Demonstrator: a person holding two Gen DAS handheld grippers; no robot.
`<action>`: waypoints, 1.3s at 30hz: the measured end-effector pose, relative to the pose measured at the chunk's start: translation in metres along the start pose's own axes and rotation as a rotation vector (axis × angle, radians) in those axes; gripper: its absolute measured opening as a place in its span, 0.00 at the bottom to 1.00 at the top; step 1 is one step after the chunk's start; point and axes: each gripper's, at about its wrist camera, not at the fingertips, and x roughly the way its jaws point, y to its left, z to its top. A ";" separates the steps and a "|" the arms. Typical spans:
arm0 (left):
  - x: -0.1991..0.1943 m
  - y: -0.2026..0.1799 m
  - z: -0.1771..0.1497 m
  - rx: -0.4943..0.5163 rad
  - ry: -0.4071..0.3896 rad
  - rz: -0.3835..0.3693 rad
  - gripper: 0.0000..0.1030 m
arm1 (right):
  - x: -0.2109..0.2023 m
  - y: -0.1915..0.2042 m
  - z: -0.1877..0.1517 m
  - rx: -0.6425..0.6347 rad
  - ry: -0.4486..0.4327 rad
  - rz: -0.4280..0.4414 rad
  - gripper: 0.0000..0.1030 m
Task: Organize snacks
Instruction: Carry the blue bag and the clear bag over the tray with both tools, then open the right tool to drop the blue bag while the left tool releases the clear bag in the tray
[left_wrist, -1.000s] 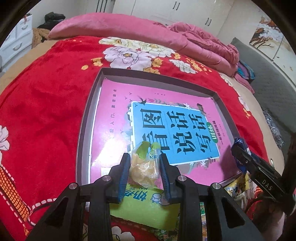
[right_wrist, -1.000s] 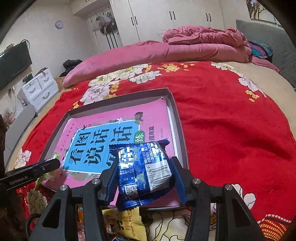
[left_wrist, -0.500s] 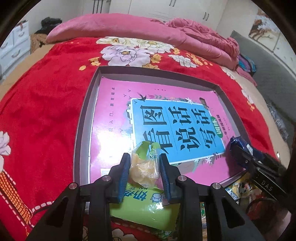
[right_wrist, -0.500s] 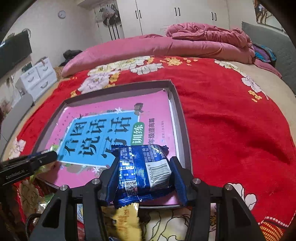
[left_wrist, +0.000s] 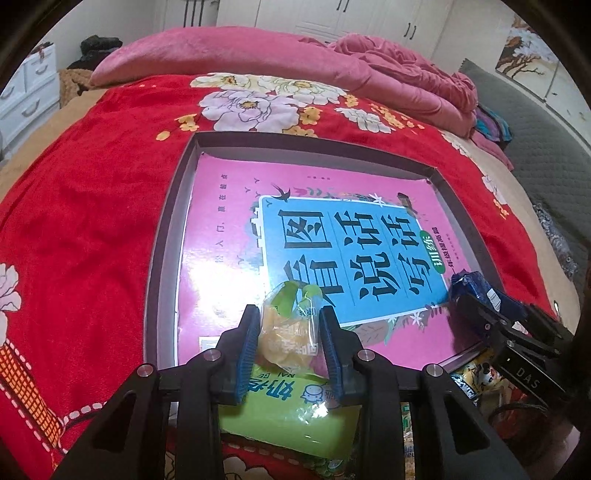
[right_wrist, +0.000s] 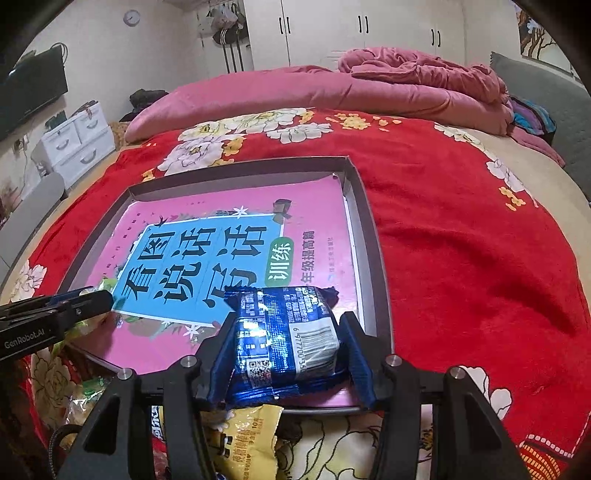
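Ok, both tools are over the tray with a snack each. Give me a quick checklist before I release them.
1. Left tool grips the clear yellow-green candy packet: ok.
2. Right tool grips the shiny blue foil snack pack: ok.
3. Both packets over the shallow grey cardboard tray: ok, though at its near edge.
4. Landing spots on the pink and blue book bare: ok.
5. Height above the book: cannot tell.
6. Tools apart from each other: ok.
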 end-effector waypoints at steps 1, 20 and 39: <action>-0.001 0.000 0.000 0.001 -0.001 -0.001 0.35 | 0.000 0.000 0.000 -0.002 -0.002 -0.001 0.53; -0.001 0.001 0.003 -0.025 -0.008 -0.021 0.40 | -0.017 -0.009 0.002 0.005 -0.059 0.007 0.58; -0.015 0.016 0.011 -0.045 -0.052 -0.017 0.56 | -0.023 -0.015 0.003 0.015 -0.081 0.011 0.60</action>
